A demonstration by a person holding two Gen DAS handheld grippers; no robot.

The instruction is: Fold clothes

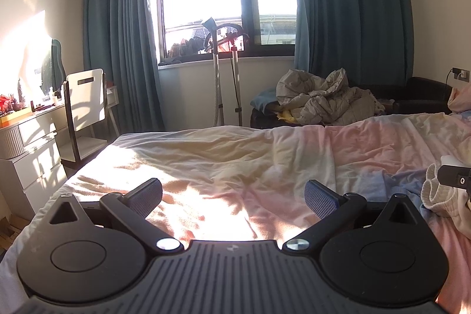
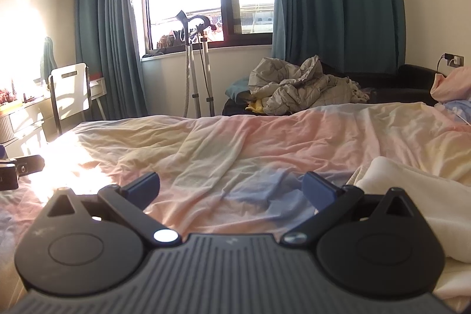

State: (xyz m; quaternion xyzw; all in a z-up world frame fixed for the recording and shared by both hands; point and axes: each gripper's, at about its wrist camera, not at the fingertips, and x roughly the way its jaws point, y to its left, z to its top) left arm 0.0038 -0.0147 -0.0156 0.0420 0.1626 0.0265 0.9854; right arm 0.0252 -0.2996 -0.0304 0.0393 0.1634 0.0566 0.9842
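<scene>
A cream white garment (image 2: 412,214) lies bunched on the bed at the right of the right wrist view; its ribbed edge (image 1: 435,193) shows at the far right of the left wrist view. My right gripper (image 2: 231,187) stands open just left of that garment, low over the sheet, nothing between its fingers. My left gripper (image 1: 232,197) is open too, hovering over the sunlit part of the pastel bed sheet (image 1: 235,161), with nothing between its pads. Part of the right gripper (image 1: 454,181) pokes in at the left wrist view's right edge.
Beyond the bed's far edge stands a dark sofa (image 2: 406,84) heaped with a grey quilted blanket (image 2: 300,87). A garment steamer on a pole (image 2: 197,55) stands before the window. A white chair (image 1: 85,99) and a desk with drawers (image 1: 32,143) stand left of the bed.
</scene>
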